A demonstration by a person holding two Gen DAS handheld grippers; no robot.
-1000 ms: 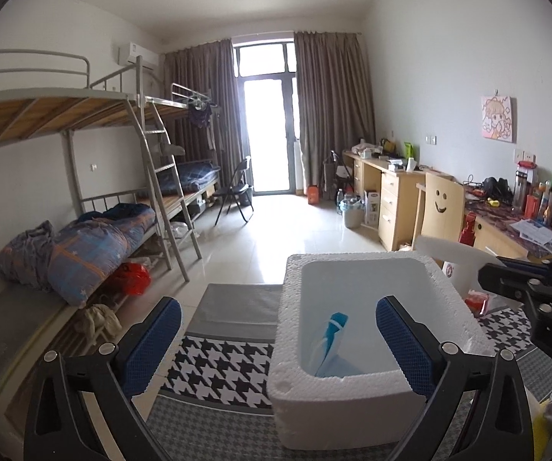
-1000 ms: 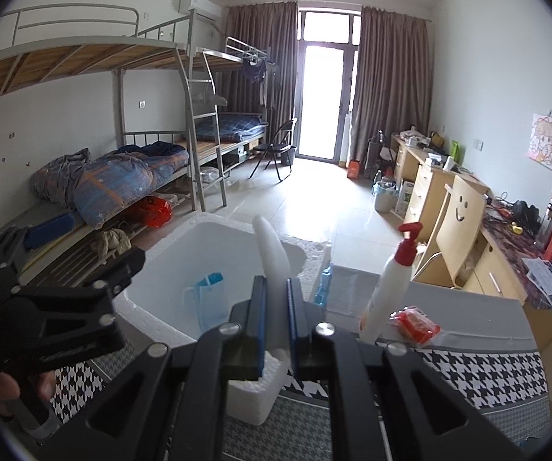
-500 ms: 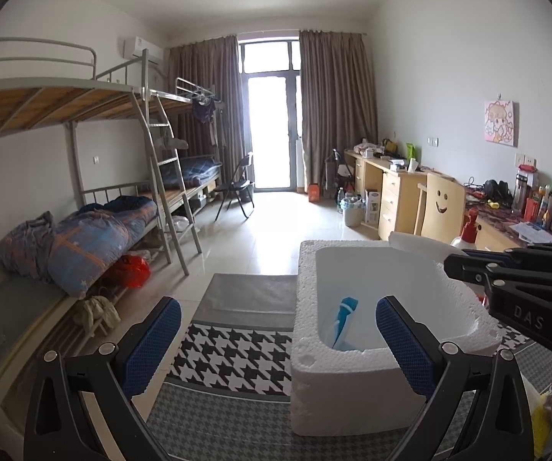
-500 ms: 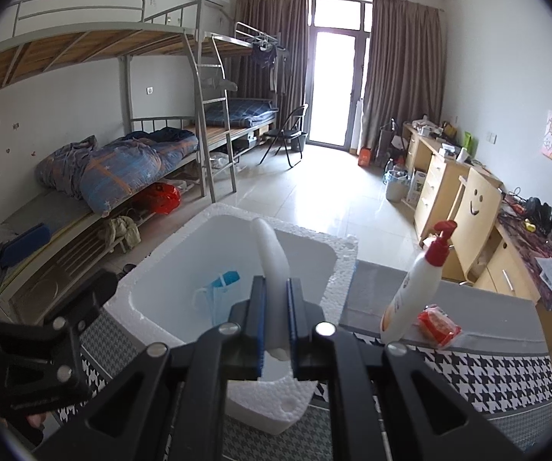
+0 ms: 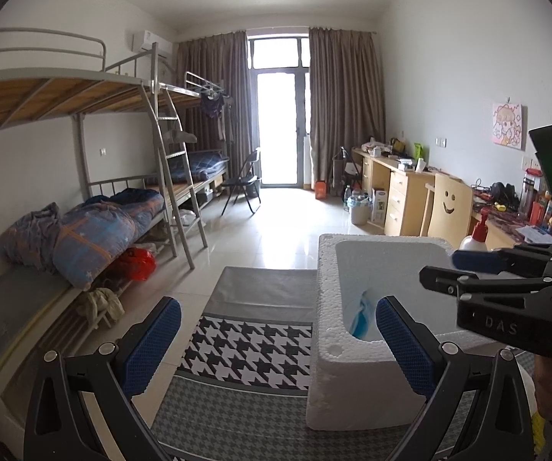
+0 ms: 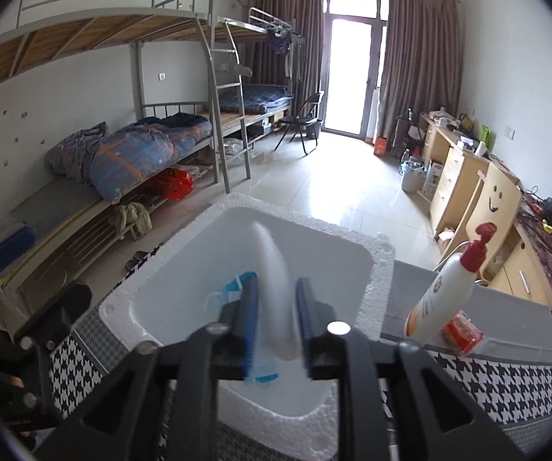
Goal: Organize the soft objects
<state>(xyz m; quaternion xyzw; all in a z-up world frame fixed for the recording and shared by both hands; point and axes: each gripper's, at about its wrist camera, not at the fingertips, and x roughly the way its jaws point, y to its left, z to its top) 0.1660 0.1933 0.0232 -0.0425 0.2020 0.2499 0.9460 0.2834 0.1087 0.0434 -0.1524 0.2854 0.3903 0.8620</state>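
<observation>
A white foam box (image 6: 379,269) stands on the houndstooth table cloth (image 6: 506,384). My right gripper (image 6: 276,319) hangs over the box and its jaws are opening. A long white soft object (image 6: 276,269), blurred, stands between the pads, with a gap on either side, above the box floor. A blue and white soft item (image 6: 233,288) lies inside the box, also seen in the left wrist view (image 5: 362,315). My left gripper (image 5: 278,345) is open and holds nothing, left of the foam box (image 5: 328,296). The right gripper (image 5: 479,265) reaches over the box from the right.
A white pump bottle with a red top (image 6: 441,296) and a red packet (image 6: 462,332) stand on the table right of the box. Bunk beds (image 5: 84,230) line the left wall and desks with a smiley chair (image 5: 448,207) line the right.
The right gripper's jaws have parted from the white soft object, which now looks blurred between them. The right gripper moved further over the box. The left gripper barely shifted.
</observation>
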